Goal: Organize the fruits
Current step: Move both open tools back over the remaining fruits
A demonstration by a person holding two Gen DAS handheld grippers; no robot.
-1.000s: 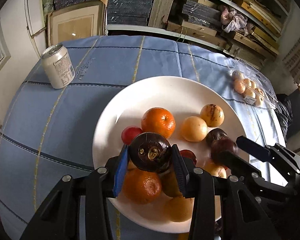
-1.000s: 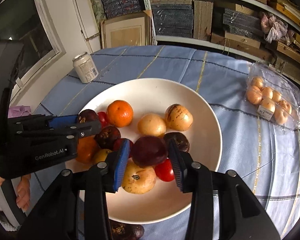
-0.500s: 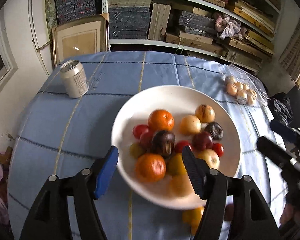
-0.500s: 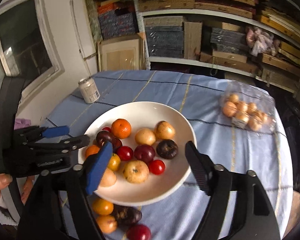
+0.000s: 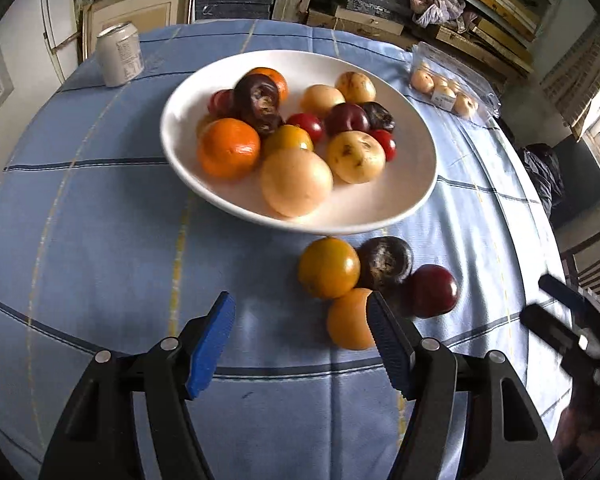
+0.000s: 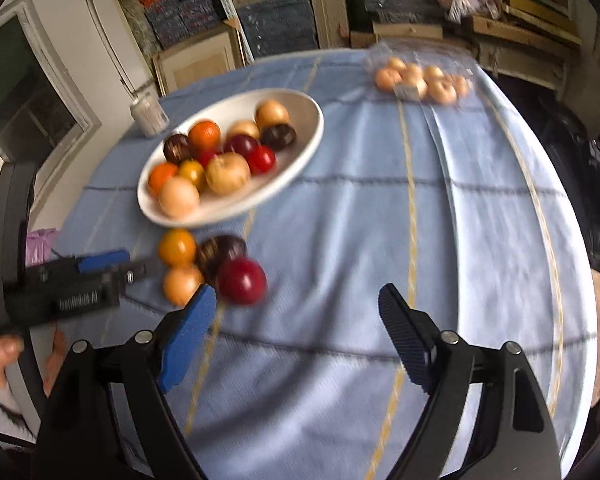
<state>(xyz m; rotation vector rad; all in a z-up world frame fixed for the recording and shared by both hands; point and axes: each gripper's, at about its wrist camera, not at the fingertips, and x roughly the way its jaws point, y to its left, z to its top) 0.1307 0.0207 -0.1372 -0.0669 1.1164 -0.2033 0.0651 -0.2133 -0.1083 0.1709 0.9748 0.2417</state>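
The left gripper [image 5: 300, 340] is held wide apart and empty above the blue checked tablecloth [image 5: 100, 248], with a pale orange fruit [image 5: 350, 320] just beside its right finger. The right gripper [image 6: 296, 330] is likewise spread wide with nothing between its fingers, and a glossy dark red plum [image 6: 241, 280] is seen just beyond its blue pad. Four loose fruits are clustered on the cloth near the rim of the wide white plate [image 5: 416, 184], on which the remaining fruits are heaped; a silver drinks can [image 5: 120, 54] and a clear plastic pack of small pale fruits [image 5: 448, 84] are seen farther off.
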